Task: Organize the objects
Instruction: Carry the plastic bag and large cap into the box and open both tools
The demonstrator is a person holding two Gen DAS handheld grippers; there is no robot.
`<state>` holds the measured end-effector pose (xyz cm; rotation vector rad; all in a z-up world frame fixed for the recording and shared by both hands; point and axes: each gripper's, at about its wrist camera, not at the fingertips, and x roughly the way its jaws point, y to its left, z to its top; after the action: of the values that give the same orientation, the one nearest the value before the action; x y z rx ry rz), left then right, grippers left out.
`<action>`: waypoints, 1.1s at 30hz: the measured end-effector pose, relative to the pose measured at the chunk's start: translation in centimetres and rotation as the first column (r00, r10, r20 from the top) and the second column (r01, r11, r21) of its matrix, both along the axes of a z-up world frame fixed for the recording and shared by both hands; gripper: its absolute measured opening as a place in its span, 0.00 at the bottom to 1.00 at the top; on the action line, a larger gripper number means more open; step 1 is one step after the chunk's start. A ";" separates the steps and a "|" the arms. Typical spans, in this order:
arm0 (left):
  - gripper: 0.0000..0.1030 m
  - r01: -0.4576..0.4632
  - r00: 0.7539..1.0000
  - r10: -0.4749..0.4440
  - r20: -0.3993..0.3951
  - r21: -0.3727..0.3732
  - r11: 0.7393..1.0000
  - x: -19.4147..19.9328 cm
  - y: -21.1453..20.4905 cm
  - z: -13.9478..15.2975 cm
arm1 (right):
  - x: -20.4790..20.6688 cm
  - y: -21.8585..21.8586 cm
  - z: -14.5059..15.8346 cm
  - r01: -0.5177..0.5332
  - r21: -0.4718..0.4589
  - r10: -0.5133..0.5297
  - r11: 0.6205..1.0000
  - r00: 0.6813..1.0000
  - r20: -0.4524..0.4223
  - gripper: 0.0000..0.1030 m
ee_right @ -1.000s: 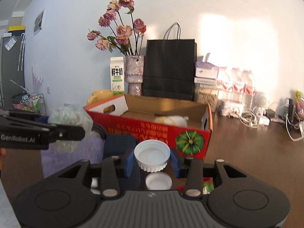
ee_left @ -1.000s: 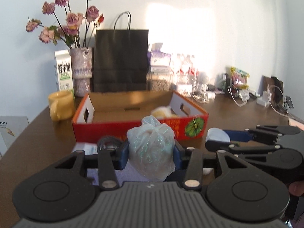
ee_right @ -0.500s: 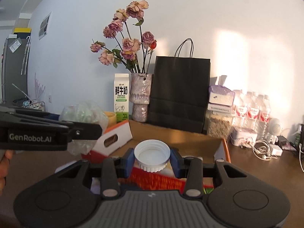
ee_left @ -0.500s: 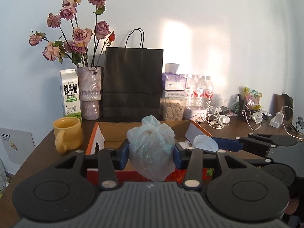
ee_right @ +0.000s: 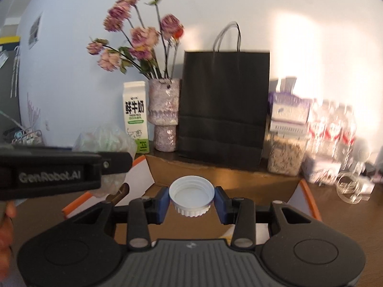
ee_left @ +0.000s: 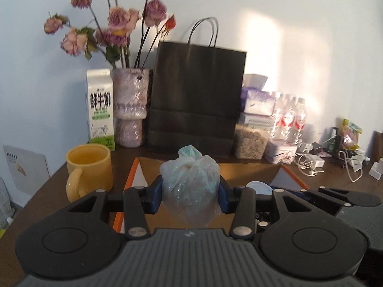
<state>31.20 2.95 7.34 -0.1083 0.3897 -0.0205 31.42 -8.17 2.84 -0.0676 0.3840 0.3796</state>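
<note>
My left gripper (ee_left: 190,197) is shut on a knotted clear plastic bag (ee_left: 190,186) and holds it over the open cardboard box (ee_left: 251,169). My right gripper (ee_right: 191,201) is shut on a white screw lid (ee_right: 191,195), also held over the box (ee_right: 215,174). In the right wrist view the left gripper (ee_right: 64,167) with the bag (ee_right: 105,141) shows at the left. In the left wrist view the right gripper (ee_left: 335,198) and the lid (ee_left: 257,187) show at the right. The box floor is mostly hidden.
A yellow mug (ee_left: 88,169) stands left of the box. Behind it are a milk carton (ee_left: 100,110), a vase of dried roses (ee_left: 129,110), a black paper bag (ee_left: 196,100), a grain jar (ee_left: 250,141), water bottles (ee_left: 289,117) and cables (ee_left: 311,165).
Both grippers have risen and moved forward over the box with their loads. The box's red front has dropped out of sight below.
</note>
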 end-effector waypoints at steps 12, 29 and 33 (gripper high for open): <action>0.49 -0.003 0.999 0.001 -0.053 -0.038 0.999 2.2 1.7 -2.1 | 2.1 1.2 -2.9 -0.001 -0.060 -0.002 0.998 0.999 -0.043 0.38; 1.00 -0.039 0.999 0.039 -0.011 -0.001 0.999 1.2 1.2 -1.6 | 1.5 0.3 -2.5 0.027 -0.045 -0.028 0.999 0.999 -0.028 1.00; 1.00 -0.034 0.999 0.034 0.000 0.003 0.999 0.7 1.0 -1.1 | 1.1 0.3 -2.1 0.026 -0.052 -0.027 0.998 0.999 -0.021 1.00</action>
<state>31.88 3.94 6.25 -0.1119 0.3874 0.0137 32.49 -7.88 0.75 -0.1085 0.4162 0.3446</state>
